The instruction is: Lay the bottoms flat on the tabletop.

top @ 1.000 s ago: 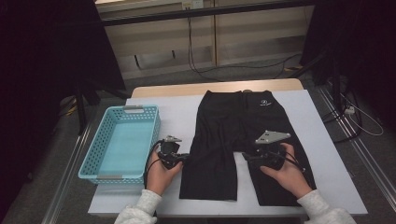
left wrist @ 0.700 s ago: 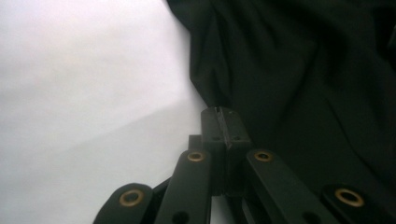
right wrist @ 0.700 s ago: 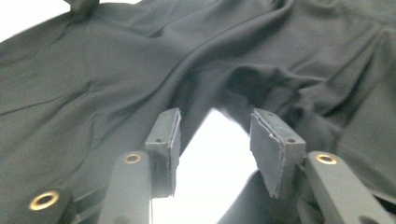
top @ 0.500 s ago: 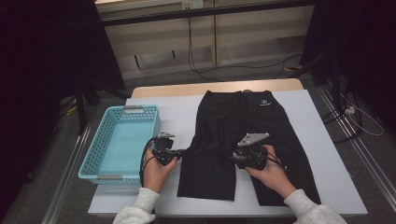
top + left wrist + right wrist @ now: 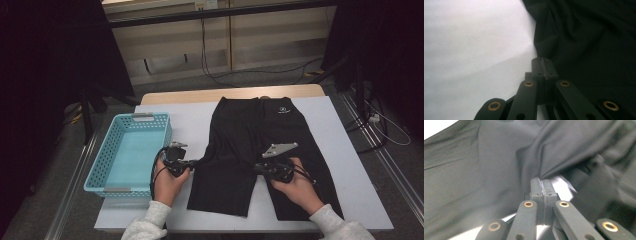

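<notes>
On the surface (image 5: 165, 107): black shorts (image 5: 250, 135) lie flat, right of the basket (image 5: 131, 152).
Left gripper (image 5: 541, 65): jaws pinched shut on the shorts' outer leg edge.
Right gripper (image 5: 541, 185): jaws closed on fabric at the inner leg.
Risk: imo thin pinches could slip and the fold goes crooked.
Nearby: basket's empty, sits just left of the shorts, not blocking.

Black shorts (image 5: 260, 150) flat on white table, waistband far side, small logo, fabric pinched mid-leg.
</notes>
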A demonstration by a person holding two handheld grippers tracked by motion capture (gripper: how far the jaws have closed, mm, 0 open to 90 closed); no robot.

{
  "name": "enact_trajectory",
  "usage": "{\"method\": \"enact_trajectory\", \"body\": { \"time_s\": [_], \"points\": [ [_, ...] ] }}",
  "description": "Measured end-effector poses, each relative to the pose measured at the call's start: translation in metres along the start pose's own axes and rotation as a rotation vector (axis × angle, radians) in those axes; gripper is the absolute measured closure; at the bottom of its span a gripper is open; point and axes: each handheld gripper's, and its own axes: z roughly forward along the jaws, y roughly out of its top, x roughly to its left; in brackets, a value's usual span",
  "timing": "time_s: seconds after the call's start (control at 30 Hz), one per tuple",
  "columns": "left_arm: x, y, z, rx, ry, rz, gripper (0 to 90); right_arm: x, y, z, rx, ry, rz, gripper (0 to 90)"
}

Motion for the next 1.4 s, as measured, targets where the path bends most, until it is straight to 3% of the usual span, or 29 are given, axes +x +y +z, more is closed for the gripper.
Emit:
{"method": "enact_trajectory", "body": {
  "time_s": [0.17, 0.33, 0.37, 0.53, 0.6, 0.67, 0.73, 0.8, 0.93, 1.03, 1.13, 1.2, 1.4],
  "points": [
    [-0.001, -0.001, 0.003, 0.02, 0.018, 0.001, 90.0, -0.008, -0.001, -0.005, -0.035, 0.001, 0.025, 90.0],
    [0.001, -0.002, 0.002, 0.023, 0.009, -0.009, 90.0, 0.001, 0.0, 0.003, -0.01, -0.031, -0.037, 82.6],
    [0.001, -0.002, 0.002, 0.019, 0.007, -0.014, 89.9, 0.003, 0.001, 0.003, -0.011, -0.03, -0.038, 76.4],
    [0.0, 0.002, -0.001, -0.043, -0.004, 0.007, 74.4, 0.008, 0.003, -0.001, -0.038, -0.048, -0.048, 67.2],
    [-0.001, 0.005, 0.003, -0.071, 0.001, 0.022, 62.2, 0.009, 0.003, -0.001, -0.036, -0.045, -0.055, 64.2],
    [-0.002, 0.008, 0.009, -0.074, -0.014, 0.026, 64.4, 0.01, 0.003, -0.001, -0.043, -0.042, -0.061, 62.8],
    [-0.005, 0.01, 0.016, -0.074, -0.005, 0.068, 60.1, 0.012, 0.003, -0.001, -0.047, -0.049, -0.067, 58.0],
    [-0.005, 0.01, 0.022, -0.074, 0.005, 0.074, 57.1, 0.012, 0.004, -0.001, -0.05, -0.05, -0.076, 56.8],
    [-0.004, 0.009, 0.027, -0.044, 0.015, 0.08, 72.4, 0.013, 0.002, -0.002, -0.055, -0.054, -0.073, 50.7],
    [-0.005, 0.009, 0.027, -0.033, 0.003, 0.05, 87.8, 0.014, 0.001, -0.003, -0.058, -0.038, -0.077, 50.7],
    [-0.005, 0.011, 0.025, -0.023, 0.008, 0.041, 90.0, 0.017, 0.002, -0.006, -0.065, -0.037, -0.088, 50.7],
    [-0.003, 0.011, 0.02, -0.026, 0.006, 0.013, 90.0, 0.021, 0.002, -0.006, -0.069, -0.031, -0.103, 50.7],
    [0.0, 0.012, 0.012, -0.05, 0.026, -0.018, 90.0, 0.037, 0.001, -0.003, -0.058, 0.026, -0.143, 50.8]
  ]
}}
